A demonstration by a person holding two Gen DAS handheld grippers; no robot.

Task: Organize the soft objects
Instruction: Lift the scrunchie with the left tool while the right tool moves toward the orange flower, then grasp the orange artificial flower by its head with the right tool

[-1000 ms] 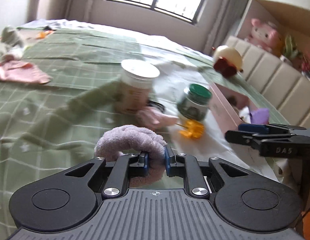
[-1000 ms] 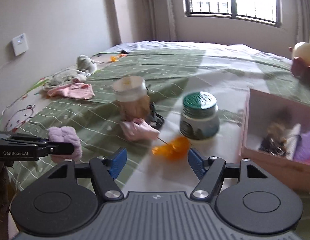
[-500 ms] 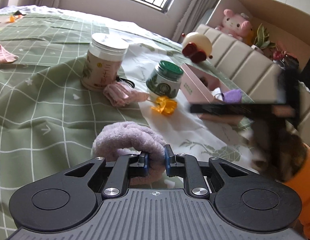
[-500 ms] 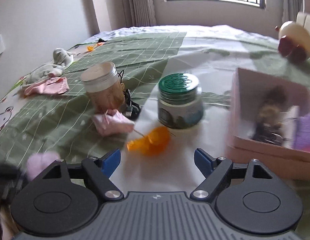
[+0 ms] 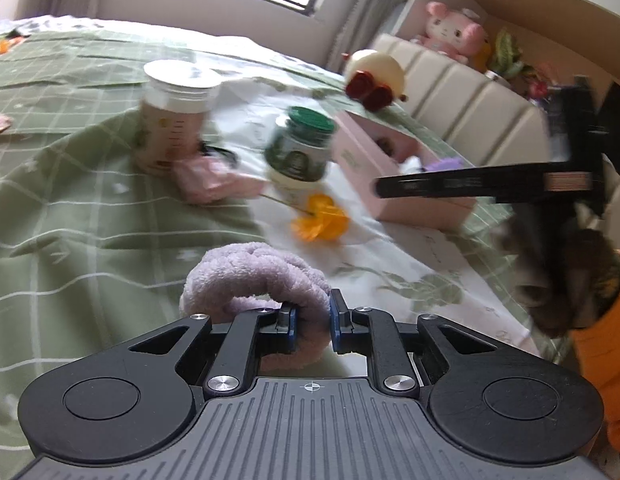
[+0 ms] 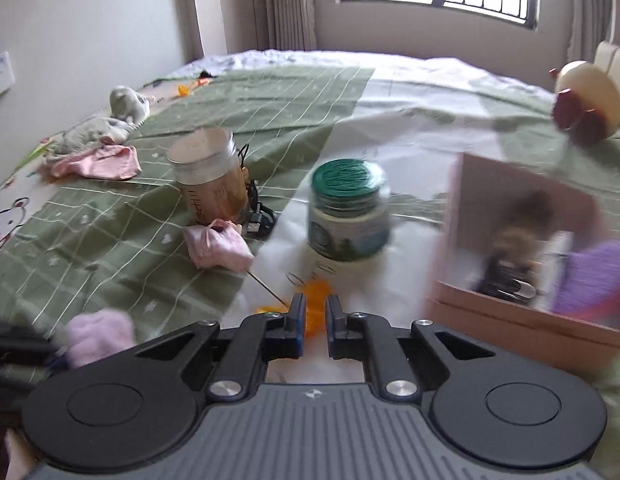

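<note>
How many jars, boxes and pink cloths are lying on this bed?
Jars: 2
Box: 1
Pink cloths: 2
Total: 5

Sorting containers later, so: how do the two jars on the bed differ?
The white-lidded jar is taller, with a pale lid; the green-lidded jar is squatter, with a dark green ribbed lid. The first stands on green checked bedding, the second on the white patch. Both stand upright, lids on.
</note>
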